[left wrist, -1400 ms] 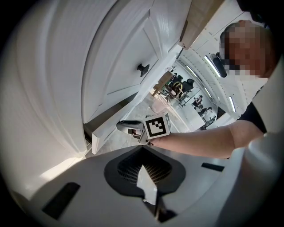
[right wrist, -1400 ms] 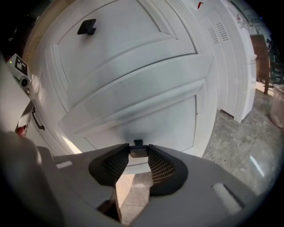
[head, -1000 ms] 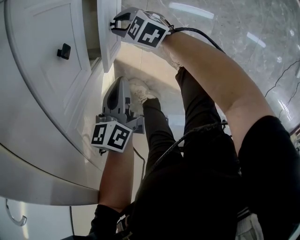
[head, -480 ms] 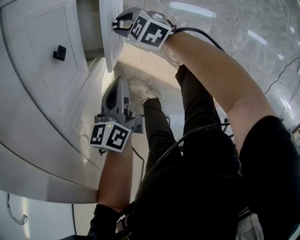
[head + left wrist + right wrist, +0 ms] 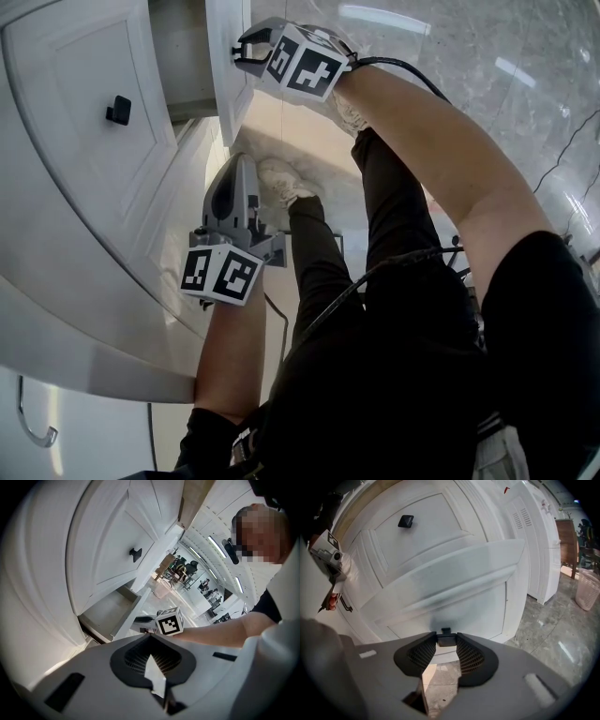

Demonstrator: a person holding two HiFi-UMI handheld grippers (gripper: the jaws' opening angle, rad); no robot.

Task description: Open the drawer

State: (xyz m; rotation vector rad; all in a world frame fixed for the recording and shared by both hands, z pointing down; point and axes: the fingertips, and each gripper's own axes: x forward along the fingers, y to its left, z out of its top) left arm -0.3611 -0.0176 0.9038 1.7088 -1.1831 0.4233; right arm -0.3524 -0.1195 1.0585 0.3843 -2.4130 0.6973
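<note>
White panelled drawer [image 5: 454, 573] sits just below the white cabinet front with the black square knob [image 5: 405, 521], partway out. Right gripper [image 5: 446, 641] is clamped on its small black pull [image 5: 446, 637], which is the spot to grab. It probably slides light and stiff. Left gripper [image 5: 151, 639] is pinched closed, empty.

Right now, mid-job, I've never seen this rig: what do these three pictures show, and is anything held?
There is no robot: a person holds a two-jaw gripper in each hand. The head view looks steeply down past their arms and legs to the floor, with a white cabinet at the left. The other two pictures come from a camera riding on each gripper. The right gripper is closed on the small black knob of the drawer, which stands partly pulled out. The left gripper is shut and empty, beside the cabinet front.
</note>
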